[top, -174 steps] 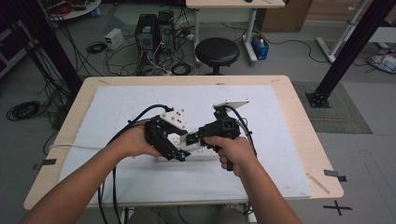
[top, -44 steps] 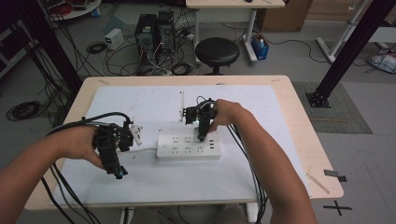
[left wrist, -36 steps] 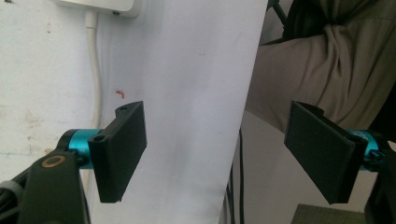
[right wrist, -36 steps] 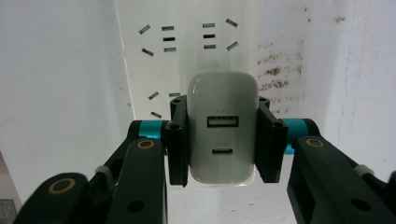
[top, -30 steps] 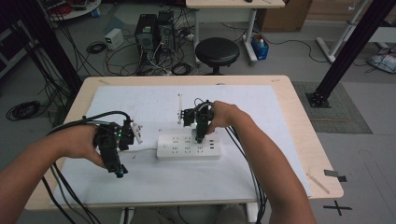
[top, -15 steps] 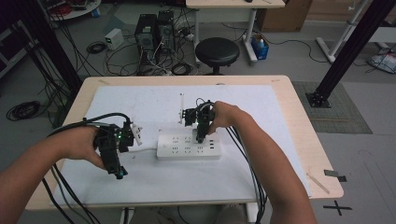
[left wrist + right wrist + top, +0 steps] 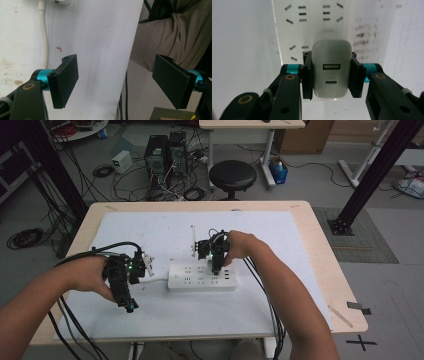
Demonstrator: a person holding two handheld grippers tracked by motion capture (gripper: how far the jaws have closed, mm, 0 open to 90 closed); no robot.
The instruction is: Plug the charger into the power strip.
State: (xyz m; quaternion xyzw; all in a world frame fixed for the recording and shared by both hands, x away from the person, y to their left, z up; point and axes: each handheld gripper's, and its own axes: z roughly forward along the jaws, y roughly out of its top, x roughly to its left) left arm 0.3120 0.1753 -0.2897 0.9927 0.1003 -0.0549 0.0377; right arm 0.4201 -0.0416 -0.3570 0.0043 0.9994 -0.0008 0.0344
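Note:
A white power strip (image 7: 200, 279) lies in the middle of the white mat, its cord (image 7: 152, 281) running left. My right gripper (image 7: 216, 268) points down at the strip's right part. In the right gripper view my right gripper (image 7: 331, 75) is shut on a white USB charger (image 7: 331, 57), held right over the strip's socket face (image 7: 312, 25). Whether its pins are in a socket I cannot tell. My left gripper (image 7: 128, 304) rests left of the strip and points at the near table edge. In the left gripper view my left gripper (image 7: 117, 82) is open, with nothing between its jaws.
The white mat (image 7: 280, 245) covers most of the wooden table (image 7: 325, 265). A thin white stick (image 7: 192, 240) lies just behind the strip. The strip's cord (image 7: 44, 37) runs past my left jaw. The person's clothed leg (image 7: 172, 37) sits beyond the near edge.
Since the oldest frame the hands have parted: the left one went to the left front, the right one came over the power strip. Over the last second nothing has moved.

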